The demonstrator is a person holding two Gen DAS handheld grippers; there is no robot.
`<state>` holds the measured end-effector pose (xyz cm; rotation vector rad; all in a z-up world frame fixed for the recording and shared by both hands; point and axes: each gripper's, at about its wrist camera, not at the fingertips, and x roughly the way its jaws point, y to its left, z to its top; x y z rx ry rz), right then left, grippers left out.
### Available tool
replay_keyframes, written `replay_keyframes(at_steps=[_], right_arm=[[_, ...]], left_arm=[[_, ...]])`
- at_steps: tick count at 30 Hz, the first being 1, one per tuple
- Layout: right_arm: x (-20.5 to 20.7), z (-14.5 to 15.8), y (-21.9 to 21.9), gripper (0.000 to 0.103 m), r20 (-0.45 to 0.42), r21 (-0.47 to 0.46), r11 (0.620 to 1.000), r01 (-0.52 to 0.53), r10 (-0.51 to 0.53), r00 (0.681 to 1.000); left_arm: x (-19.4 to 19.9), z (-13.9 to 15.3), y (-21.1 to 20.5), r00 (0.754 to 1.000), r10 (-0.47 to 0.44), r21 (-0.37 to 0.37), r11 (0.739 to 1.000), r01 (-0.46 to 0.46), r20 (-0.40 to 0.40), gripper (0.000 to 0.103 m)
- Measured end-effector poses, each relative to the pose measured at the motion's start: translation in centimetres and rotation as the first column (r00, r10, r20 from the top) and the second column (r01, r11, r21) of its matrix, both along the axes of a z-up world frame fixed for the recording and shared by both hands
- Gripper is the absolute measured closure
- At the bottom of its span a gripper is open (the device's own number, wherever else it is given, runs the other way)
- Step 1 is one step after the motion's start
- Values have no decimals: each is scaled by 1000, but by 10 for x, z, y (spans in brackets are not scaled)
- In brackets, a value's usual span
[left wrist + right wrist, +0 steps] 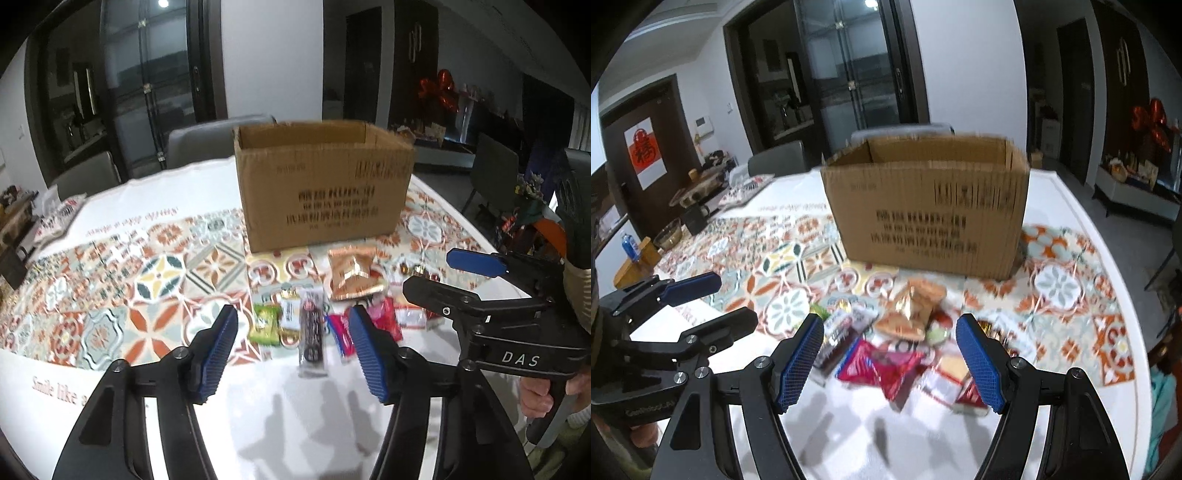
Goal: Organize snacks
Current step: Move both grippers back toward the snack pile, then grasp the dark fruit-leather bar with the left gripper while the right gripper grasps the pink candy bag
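Nearest in the left wrist view, the left gripper hangs above the table with its blue pads apart and nothing between them. Just beyond its tips lie the snacks: a dark bar at 12 o'clock, a green packet at 11 o'clock, a red packet at 1 o'clock. The right gripper shows at 3 o'clock, held by a hand, its fingers parted over the right end of the pile.

In the right wrist view, the right gripper's pads also stand apart and empty. A red packet lies between and below them, and a white wrapper lies toward 5 o'clock of it. Farther on at 12 o'clock sits a golden bag. The left gripper enters at 9 o'clock.

Beyond the pile stands an open cardboard box, upright on the tiled-pattern cloth; its inside cannot be seen. Behind the box are grey chairs and dark glass doors.
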<state>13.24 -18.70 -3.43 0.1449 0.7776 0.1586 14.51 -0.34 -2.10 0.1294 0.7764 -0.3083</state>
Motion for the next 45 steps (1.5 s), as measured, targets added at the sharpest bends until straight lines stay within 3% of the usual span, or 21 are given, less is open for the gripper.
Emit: replay_keyframes(at_steps=[11,17,32,38,41,45], right_arm=[[12,-43,3,29,-120,64,998,-10,18,993],[20,-60,4,34,-169,87,996,-13,28,985],[39,-92,6,44,-259,156,987,-21,62,964],[39,-92,8,53,-253,155,987,-36,75,964],[40,-94,8,67,-256,163,985,-47,88,963],[40,-95,10,74,-256,152,987,-46,85,963]], left_arm=[[12,-36,-1,996,-38,-25,999,36,-76,58],[25,-57,-2,989,-65,-55,997,58,-133,66],[48,-91,-7,969,-86,-124,991,58,-232,71],[53,-97,-11,965,-71,-116,992,43,-252,72],[53,-98,-14,967,-61,-99,994,37,-247,81],[54,-98,-15,967,-61,-97,995,38,-248,83]])
